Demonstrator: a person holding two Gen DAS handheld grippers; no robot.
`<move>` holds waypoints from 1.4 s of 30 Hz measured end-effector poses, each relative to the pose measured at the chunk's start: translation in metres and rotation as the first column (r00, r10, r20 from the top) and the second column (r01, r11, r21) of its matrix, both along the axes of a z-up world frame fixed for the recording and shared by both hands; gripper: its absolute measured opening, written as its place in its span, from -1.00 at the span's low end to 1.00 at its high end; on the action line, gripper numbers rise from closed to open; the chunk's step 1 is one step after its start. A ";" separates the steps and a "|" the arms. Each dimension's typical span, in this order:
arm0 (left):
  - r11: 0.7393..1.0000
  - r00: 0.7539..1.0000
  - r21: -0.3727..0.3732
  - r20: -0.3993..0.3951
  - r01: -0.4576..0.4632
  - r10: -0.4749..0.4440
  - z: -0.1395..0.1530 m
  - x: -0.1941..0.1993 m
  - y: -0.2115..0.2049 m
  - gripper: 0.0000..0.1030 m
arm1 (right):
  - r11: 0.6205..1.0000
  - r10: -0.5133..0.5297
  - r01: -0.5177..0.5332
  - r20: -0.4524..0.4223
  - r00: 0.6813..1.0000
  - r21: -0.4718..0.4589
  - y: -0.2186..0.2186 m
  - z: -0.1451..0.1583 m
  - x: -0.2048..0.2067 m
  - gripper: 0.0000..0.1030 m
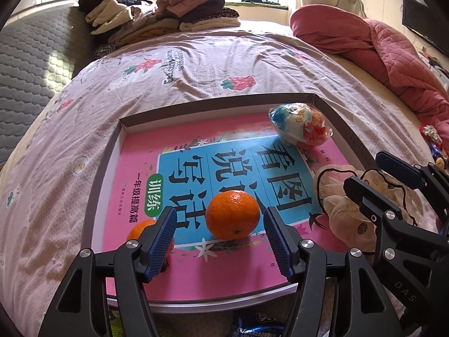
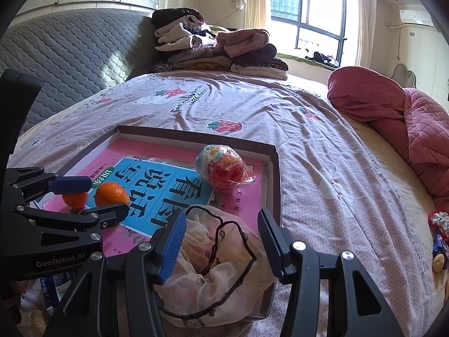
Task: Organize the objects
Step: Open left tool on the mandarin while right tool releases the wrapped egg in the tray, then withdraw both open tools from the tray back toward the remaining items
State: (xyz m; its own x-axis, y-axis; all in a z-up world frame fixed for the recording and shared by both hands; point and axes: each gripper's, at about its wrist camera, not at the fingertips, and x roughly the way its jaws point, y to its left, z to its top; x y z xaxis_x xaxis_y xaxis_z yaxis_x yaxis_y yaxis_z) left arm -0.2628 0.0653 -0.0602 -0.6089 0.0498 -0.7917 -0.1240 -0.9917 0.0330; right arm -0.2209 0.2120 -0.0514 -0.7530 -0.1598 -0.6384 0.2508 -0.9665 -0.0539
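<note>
Two oranges lie in the box, left gripper open over one; right gripper straddles the pouch, probably ungripped: close next.

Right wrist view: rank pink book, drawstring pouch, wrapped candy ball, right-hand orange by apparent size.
1. pink book
2. drawstring pouch, though it lies nearest the camera
3. wrapped candy ball
4. right-hand orange

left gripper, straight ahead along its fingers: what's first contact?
Likely the orange on the pink book in the box. It sits between the open fingers of the left gripper, untouched. Depth is uncertain; the book could come first.
</note>
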 end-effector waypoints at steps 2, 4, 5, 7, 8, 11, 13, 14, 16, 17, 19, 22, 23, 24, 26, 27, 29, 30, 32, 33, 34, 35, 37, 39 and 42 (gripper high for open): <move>1.000 1.000 0.005 -0.007 -0.002 0.002 0.004 0.002 -0.001 0.30 | 1.000 0.001 -0.001 -0.003 1.000 -0.002 0.000 0.001 0.001 0.03; 1.000 1.000 0.007 -0.016 -0.006 0.006 0.008 0.003 -0.001 0.33 | 1.000 0.002 -0.002 -0.004 1.000 -0.003 -0.001 0.003 0.002 0.03; 1.000 1.000 0.008 -0.022 -0.008 0.008 0.010 0.004 -0.002 0.35 | 1.000 -0.001 0.001 -0.003 1.000 -0.004 0.000 0.004 0.003 0.03; 1.000 0.999 0.014 -0.031 -0.012 0.012 0.014 0.005 -0.002 0.37 | 1.000 0.002 -0.002 -0.006 1.000 -0.013 0.000 0.007 0.005 0.03; 1.000 0.999 0.017 -0.035 -0.013 0.013 0.016 0.006 -0.003 0.38 | 1.000 0.003 -0.003 -0.010 1.000 -0.014 0.000 0.008 0.006 0.03; 1.000 0.998 0.010 -0.053 -0.024 0.025 0.022 0.008 -0.004 0.41 | 1.000 0.005 -0.006 -0.021 1.000 -0.018 -0.001 0.014 0.008 0.04; 0.999 0.997 0.015 -0.063 -0.032 0.033 0.026 0.010 -0.006 0.42 | 1.000 0.007 -0.008 -0.024 1.000 -0.023 -0.001 0.017 0.010 0.03; 0.999 0.997 0.021 -0.068 -0.036 0.037 0.028 0.012 -0.008 0.42 | 1.000 0.009 -0.009 -0.026 1.000 -0.023 -0.002 0.018 0.012 0.03; 0.999 0.996 0.026 -0.077 -0.044 0.045 0.031 0.015 -0.009 0.43 | 1.000 0.008 -0.009 -0.034 0.999 -0.024 -0.002 0.021 0.014 0.04; 0.999 0.995 0.026 -0.083 -0.047 0.049 0.033 0.016 -0.010 0.43 | 1.000 0.010 -0.011 -0.035 0.999 -0.025 -0.002 0.023 0.015 0.04; 0.998 0.994 0.019 -0.093 -0.053 0.055 0.035 0.020 -0.011 0.43 | 0.999 0.011 -0.012 -0.044 0.999 -0.031 -0.002 0.027 0.017 0.04; 0.998 0.992 0.014 -0.106 -0.063 0.064 0.040 0.024 -0.013 0.43 | 0.999 0.012 -0.014 -0.052 0.999 -0.040 -0.002 0.032 0.021 0.07; 0.998 0.991 0.016 -0.111 -0.066 0.068 0.042 0.027 -0.015 0.43 | 0.999 0.016 -0.018 -0.052 0.999 -0.044 -0.002 0.033 0.023 0.08; 0.998 0.991 0.016 -0.117 -0.069 0.070 0.043 0.030 -0.016 0.43 | 0.999 0.021 -0.023 -0.048 0.999 -0.048 -0.002 0.035 0.024 0.08; 0.998 0.990 0.015 -0.121 -0.068 0.069 0.046 0.035 -0.017 0.43 | 0.998 0.023 -0.026 -0.053 0.998 -0.052 -0.003 0.038 0.027 0.09; 0.997 0.990 0.015 -0.125 -0.069 0.071 0.047 0.037 -0.019 0.43 | 0.998 0.027 -0.030 -0.056 0.998 -0.053 -0.003 0.040 0.028 0.09; 0.997 0.989 0.013 -0.127 -0.071 0.072 0.049 0.042 -0.021 0.43 | 0.998 0.032 -0.035 -0.061 0.998 -0.052 -0.004 0.043 0.031 0.09; 0.997 0.989 0.012 -0.127 -0.073 0.074 0.049 0.044 -0.022 0.43 | 0.998 0.035 -0.038 -0.065 0.997 -0.052 -0.006 0.045 0.033 0.09; 0.997 0.989 0.010 -0.127 -0.076 0.076 0.051 0.047 -0.025 0.43 | 0.998 0.040 -0.044 -0.073 0.997 -0.051 -0.008 0.048 0.036 0.09; 0.997 0.989 0.010 -0.128 -0.078 0.078 0.052 0.049 -0.026 0.43 | 0.998 0.041 -0.045 -0.076 0.996 -0.052 -0.008 0.049 0.038 0.09; 0.997 0.988 0.011 -0.130 -0.079 0.080 0.053 0.051 -0.027 0.43 | 0.998 0.039 -0.043 -0.081 0.996 -0.054 -0.009 0.051 0.040 0.09; 0.996 0.987 0.013 -0.135 -0.083 0.084 0.054 0.054 -0.029 0.43 | 0.998 0.036 -0.041 -0.088 0.995 -0.055 -0.009 0.053 0.043 0.09; 0.996 0.987 0.014 -0.139 -0.085 0.086 0.057 0.058 -0.030 0.43 | 0.997 0.039 -0.044 -0.098 0.994 -0.059 -0.008 0.057 0.046 0.09; 0.996 0.986 0.018 -0.143 -0.086 0.087 0.059 0.063 -0.031 0.43 | 0.997 0.041 -0.048 -0.100 0.994 -0.063 -0.008 0.060 0.050 0.09; 0.996 0.985 0.025 -0.149 -0.084 0.087 0.063 0.071 -0.034 0.43 | 0.996 0.044 -0.051 -0.104 0.994 -0.070 -0.007 0.063 0.055 0.09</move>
State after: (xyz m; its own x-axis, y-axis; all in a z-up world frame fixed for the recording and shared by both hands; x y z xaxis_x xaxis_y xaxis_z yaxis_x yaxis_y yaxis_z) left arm -0.1917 0.0311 0.0033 -0.7235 0.0060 -0.6903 -0.0337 -0.9991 0.0267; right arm -0.1659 0.2045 0.0121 -0.8042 -0.2397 -0.5439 0.2932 -0.9560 -0.0123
